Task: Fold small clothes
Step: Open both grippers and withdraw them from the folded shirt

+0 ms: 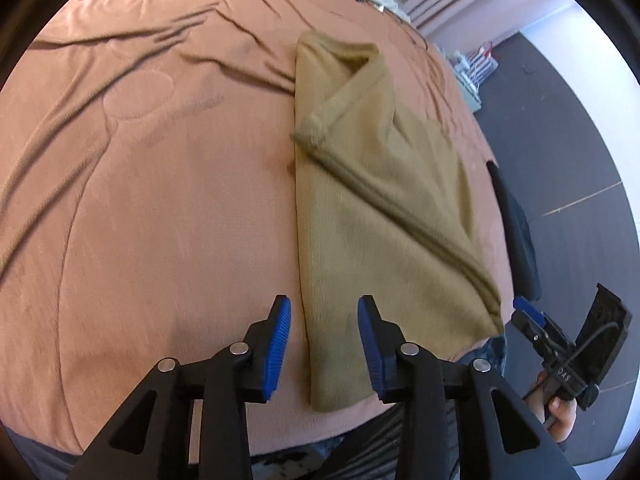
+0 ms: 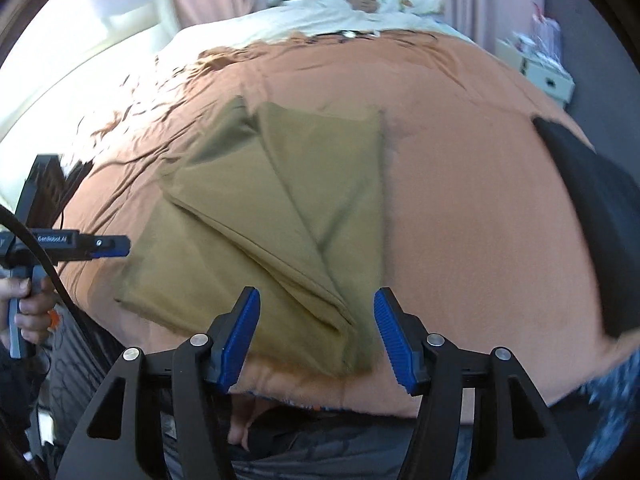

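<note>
I have the left gripper (image 1: 323, 344) with its jaws apart and nothing between them, hovering over the near edge of the olive-tan garment (image 1: 376, 216). On my left wrist feed the garment runs from 6 o'clock up to about 12 o'clock, a long folded strip lying flat on the rust-orange bedspread (image 1: 160, 200), with one sleeve laid diagonally across it. Its near left corner sits just ahead of the gap between the blue pads (image 1: 276, 344), which do not touch the cloth.

The right gripper (image 2: 316, 340) is also spread wide and grips nothing. On that feed the garment (image 2: 256, 216) fills the centre and stretches toward 10 o'clock, and its near right corner lies between the two pads (image 2: 394, 340), below them. A black cloth (image 2: 600, 216) lies at 3 o'clock near the bedspread's (image 2: 460, 200) edge, well apart from the garment.

At 9 o'clock on the right feed I see the left tool side-on, held by a hand (image 2: 30, 304); white lettering on its body reads something like "GenRobot.AI". At 4 o'clock on the left feed the right tool shows in a hand (image 1: 560, 412), with small inverted letters too blurred to read
</note>
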### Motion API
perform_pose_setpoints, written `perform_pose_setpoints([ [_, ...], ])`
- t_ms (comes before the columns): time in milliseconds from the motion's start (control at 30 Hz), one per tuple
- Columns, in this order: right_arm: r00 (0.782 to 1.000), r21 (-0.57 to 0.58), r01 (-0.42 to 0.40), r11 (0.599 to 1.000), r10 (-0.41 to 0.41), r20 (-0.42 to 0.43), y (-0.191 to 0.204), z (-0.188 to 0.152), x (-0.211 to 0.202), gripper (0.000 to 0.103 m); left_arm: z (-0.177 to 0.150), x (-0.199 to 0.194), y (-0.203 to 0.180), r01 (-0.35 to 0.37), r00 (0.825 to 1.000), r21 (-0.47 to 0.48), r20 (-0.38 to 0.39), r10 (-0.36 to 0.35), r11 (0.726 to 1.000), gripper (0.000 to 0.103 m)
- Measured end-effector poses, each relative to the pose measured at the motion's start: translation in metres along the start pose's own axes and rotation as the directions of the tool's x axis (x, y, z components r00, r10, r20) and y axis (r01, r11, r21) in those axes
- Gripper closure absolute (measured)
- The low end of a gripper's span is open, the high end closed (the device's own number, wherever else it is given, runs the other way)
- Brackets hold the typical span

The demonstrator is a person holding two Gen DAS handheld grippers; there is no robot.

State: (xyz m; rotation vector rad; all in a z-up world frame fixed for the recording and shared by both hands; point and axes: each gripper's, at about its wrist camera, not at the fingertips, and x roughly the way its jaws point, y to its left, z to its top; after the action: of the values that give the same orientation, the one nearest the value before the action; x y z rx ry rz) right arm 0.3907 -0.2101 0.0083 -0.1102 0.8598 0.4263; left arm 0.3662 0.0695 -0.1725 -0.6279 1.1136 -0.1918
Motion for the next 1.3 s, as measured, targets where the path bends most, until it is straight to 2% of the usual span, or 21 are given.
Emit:
perform_pose_setpoints([
  [233, 0.999, -0.129, -0.033, 0.991, 0.03, -0.028, 0.036, 0.032, 0.029, 0.046, 0.01, -0.003, 0.012, 0.02, 0.999, -0.031, 0.047, -0.019, 0.999, 0.066],
  [600, 0.992, -0.283, -0.036, 0.958, 0.002, -0.122, 0.085, 0.081, 0.097, 0.046, 0.024, -0.038, 0.047, 0.061, 0.985, -0.087, 0.164, -0.046, 0.994, 0.066],
  [767, 0.988, -0.381, -0.003, 0.925, -0.056, -0.144, 0.115, 0.087, 0.125, 0.046, 0.029, -0.043, 0.061, 0.082, 0.981, -0.11, 0.183, -0.061, 0.99, 0.066],
  [867, 0.987, -0.439, 0.055, 0.897, -0.114, -0.109, 0.131, 0.086, 0.135, 0.046, 0.028, -0.044, 0.067, 0.085, 0.981, -0.116, 0.183, -0.063, 0.99, 0.066],
  [967, 0.991, -0.467, 0.068, 0.882, -0.113, -0.07, 0.143, 0.085, 0.136, 0.046, 0.029, -0.047, 0.075, 0.119, 0.978, -0.138, 0.186, -0.092, 0.983, 0.066],
  [1033, 0.993, -0.495, 0.061, 0.867, -0.104, -0.06, 0.151, 0.082, 0.137, 0.046, 0.031, -0.049, 0.075, 0.104, 0.977, -0.129, 0.196, -0.078, 0.986, 0.066],
  [1167, 0.988, -0.531, 0.056, 0.845, -0.125, -0.094, 0.16, 0.079, 0.155, 0.057, 0.034, -0.048, 0.08, 0.117, 0.975, -0.139, 0.202, -0.087, 0.983, 0.066],
  [1300, 0.978, -0.533, 0.035, 0.845, -0.138, -0.154, 0.155, 0.081, 0.176, 0.059, 0.033, -0.043, 0.083, 0.12, 0.977, -0.147, 0.193, -0.09, 0.982, 0.066],
])
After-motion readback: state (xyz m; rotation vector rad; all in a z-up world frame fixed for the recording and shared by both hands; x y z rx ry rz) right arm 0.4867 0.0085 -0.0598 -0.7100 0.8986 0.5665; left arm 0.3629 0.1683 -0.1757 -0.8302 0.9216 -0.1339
